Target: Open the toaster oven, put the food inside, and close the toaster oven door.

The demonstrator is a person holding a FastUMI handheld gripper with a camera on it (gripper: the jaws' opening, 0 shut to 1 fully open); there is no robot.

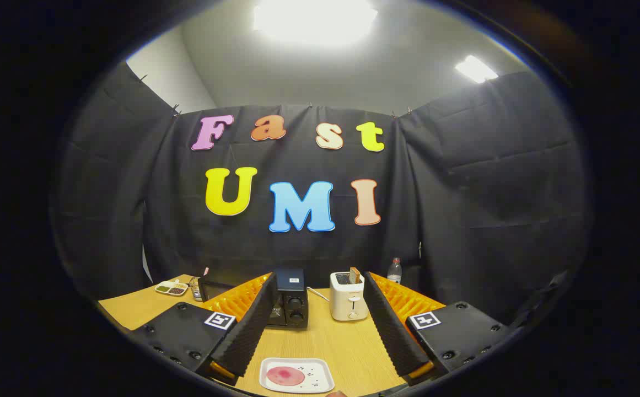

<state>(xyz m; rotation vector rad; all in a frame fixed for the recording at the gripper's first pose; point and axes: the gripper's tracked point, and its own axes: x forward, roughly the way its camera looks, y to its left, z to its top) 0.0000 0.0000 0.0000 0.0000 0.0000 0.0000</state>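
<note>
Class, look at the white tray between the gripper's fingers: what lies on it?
On the white tray lies a round pink slice of food, beside small dark markings. The gripper is open, its fingers either side. The tray's near edge is hidden.

The toaster oven point(289, 300) — half hidden behind the left finger point(245, 322).

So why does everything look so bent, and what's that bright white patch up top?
In the gripper view a fisheye lens bows the wooden table and the open tongs; the big ceiling lamp is blown out to pure white, yet the black toaster oven, white toaster and white tray with a pink slice stay sharp.
</note>
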